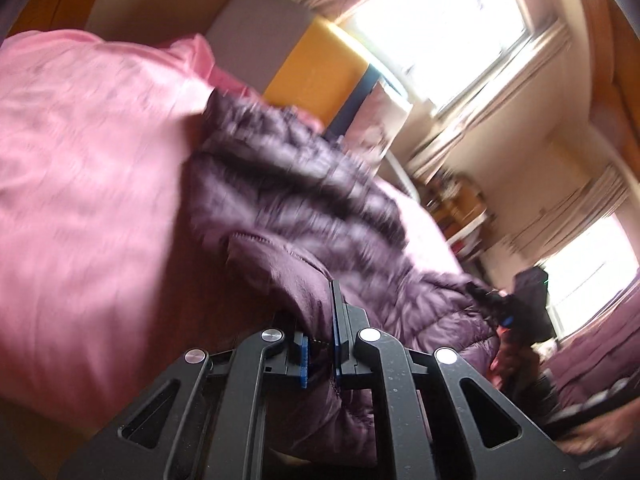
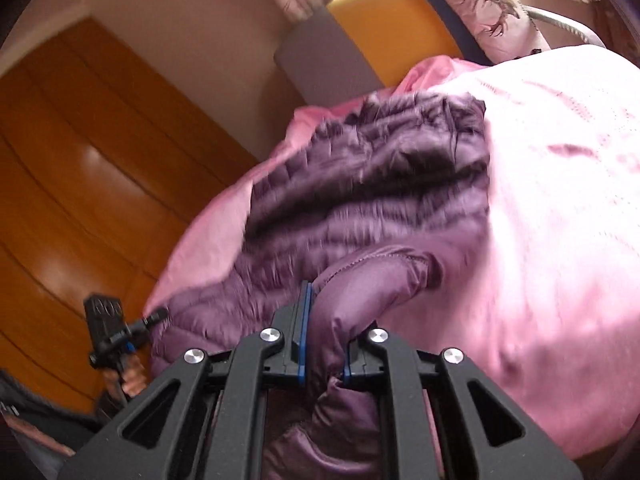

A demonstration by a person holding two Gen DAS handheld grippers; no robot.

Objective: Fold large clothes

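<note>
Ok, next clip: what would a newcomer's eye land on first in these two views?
The quilted purple jacket, sprawled mid-frame over a pink bedspread. Next, both tongs clamped on its fabric: the left tongs and right tongs each pinch a fold at the bottom of their own view. In the left view, bright windows glare at upper right.

Both hand-held grippers (image 1: 320, 344) (image 2: 324, 340) clamped, angled downward.
</note>
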